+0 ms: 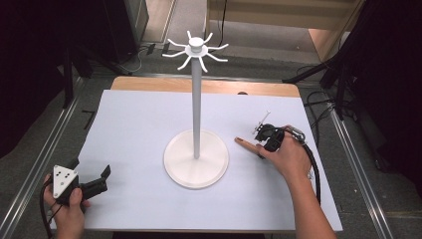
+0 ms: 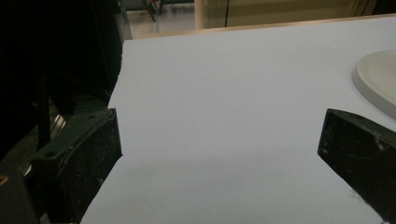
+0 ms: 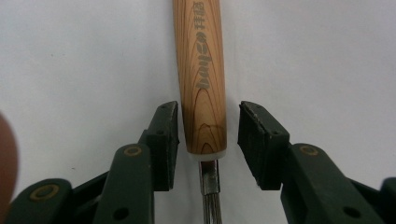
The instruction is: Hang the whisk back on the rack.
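Note:
A utensil with a wooden handle (image 3: 201,70) and a metal wire end (image 1: 261,122) lies flat on the white table cover, right of the white hook stand (image 1: 197,99). My right gripper (image 3: 208,121) stands open over it. Its jaws sit on either side of the handle's lower end, and a narrow gap shows at the right jaw. From above, the right gripper (image 1: 266,140) and the hand on it hide the utensil's middle, and the handle tip (image 1: 244,143) points toward the stand's base. My left gripper (image 1: 90,168) rests open at the front left, with nothing between its jaws (image 2: 219,135).
The stand's round base (image 1: 196,159) sits mid-table, and its edge (image 2: 378,79) appears at the right of the left gripper view. Curved hooks (image 1: 196,49) ring the pole's top. Black tripod legs and cables lie on the floor around the table.

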`<state>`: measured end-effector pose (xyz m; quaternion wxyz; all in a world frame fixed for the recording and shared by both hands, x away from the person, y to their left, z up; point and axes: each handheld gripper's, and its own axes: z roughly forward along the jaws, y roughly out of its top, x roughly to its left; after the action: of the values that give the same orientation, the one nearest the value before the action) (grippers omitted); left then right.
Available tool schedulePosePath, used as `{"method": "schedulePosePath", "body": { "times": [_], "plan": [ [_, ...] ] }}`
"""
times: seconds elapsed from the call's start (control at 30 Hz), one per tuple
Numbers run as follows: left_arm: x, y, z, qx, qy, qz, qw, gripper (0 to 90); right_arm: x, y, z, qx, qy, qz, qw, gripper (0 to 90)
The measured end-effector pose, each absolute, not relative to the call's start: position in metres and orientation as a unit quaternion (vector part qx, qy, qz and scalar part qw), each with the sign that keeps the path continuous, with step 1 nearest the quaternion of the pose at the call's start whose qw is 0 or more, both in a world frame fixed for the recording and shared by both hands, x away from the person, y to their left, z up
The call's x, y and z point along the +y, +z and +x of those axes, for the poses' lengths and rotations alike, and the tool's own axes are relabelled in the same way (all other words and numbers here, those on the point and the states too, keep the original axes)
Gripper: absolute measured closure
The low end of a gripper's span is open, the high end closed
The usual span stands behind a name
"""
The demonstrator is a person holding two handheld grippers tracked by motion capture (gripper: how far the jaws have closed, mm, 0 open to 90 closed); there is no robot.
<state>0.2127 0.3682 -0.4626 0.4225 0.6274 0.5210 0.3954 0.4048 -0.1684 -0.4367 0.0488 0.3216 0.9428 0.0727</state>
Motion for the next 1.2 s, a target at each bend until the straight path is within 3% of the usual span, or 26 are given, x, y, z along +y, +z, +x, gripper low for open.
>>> {"method": "schedulePosePath", "body": {
  "times": [1.2],
  "plan": [
    [0.368,-0.462,0.213,0.523,0.394,0.629,0.418,0.2,-0.162,-0.444,0.417,0.926,0.046,0.375,0.004,69.7]
  ]
}}
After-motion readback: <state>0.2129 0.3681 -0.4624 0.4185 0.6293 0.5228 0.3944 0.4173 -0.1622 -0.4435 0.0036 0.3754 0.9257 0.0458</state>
